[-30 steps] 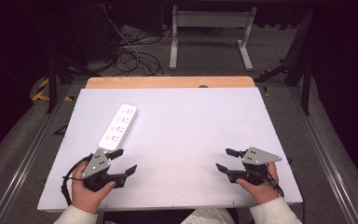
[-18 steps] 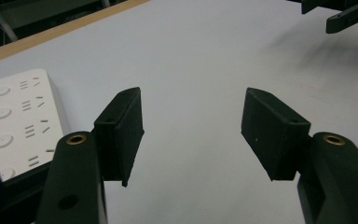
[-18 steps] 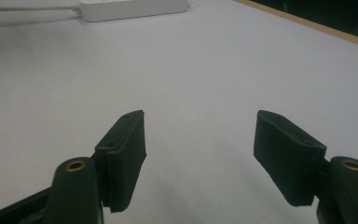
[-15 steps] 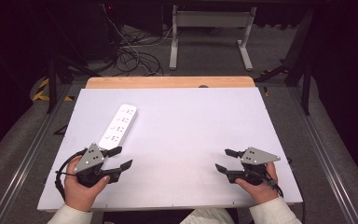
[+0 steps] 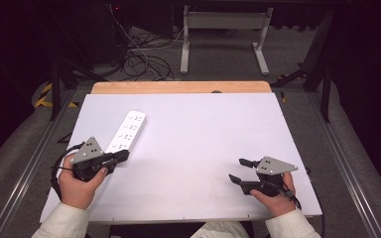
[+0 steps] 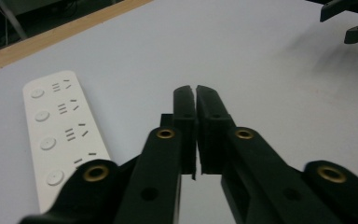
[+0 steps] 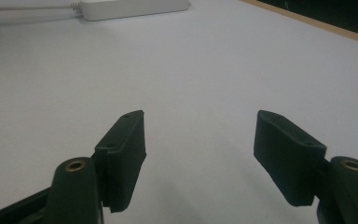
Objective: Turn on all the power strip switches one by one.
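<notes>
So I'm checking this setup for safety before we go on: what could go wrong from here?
1. The left gripper is shut and sits right beside the power strip; a small sweep could knock the strip across the table.
2. Its cable loops near the table's left edge and might snag.
3. The right gripper is open near the front edge; little room to pull back.
</notes>
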Demonstrator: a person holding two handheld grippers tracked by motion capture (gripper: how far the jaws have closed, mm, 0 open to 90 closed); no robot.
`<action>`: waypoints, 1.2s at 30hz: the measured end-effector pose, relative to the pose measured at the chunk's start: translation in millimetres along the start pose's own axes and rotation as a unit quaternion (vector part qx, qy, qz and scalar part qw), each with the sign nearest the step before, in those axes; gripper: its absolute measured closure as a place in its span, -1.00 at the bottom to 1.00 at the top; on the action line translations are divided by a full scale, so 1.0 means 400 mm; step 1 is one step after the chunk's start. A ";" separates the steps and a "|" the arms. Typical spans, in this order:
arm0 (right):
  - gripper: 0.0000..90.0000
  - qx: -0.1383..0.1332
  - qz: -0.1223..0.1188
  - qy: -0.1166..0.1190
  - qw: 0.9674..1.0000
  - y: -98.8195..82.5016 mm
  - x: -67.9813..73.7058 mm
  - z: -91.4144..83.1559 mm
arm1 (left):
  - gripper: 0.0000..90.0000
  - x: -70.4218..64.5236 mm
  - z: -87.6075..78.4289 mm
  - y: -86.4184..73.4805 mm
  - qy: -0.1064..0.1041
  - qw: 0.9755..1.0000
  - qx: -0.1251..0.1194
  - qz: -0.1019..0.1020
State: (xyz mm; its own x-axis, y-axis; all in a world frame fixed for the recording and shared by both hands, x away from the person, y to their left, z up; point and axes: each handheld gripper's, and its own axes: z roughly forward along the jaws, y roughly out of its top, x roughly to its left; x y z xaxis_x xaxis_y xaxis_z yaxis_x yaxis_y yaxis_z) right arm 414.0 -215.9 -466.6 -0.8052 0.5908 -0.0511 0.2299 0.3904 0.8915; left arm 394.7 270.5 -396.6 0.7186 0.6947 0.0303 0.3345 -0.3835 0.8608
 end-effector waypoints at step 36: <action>-0.24 0.004 -0.001 0.001 1.000 -0.002 0.002 0.004 | 1.00 0.174 0.073 0.012 0.059 0.996 0.071 0.003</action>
State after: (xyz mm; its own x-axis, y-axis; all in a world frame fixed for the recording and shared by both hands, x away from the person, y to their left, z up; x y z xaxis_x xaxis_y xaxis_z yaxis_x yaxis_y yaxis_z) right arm 413.9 -214.4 -468.1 -0.8068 0.5886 -0.0517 0.2330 0.3975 0.8875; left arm 464.2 299.1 -405.4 0.6470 0.7557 0.1017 0.4198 -0.4643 0.7799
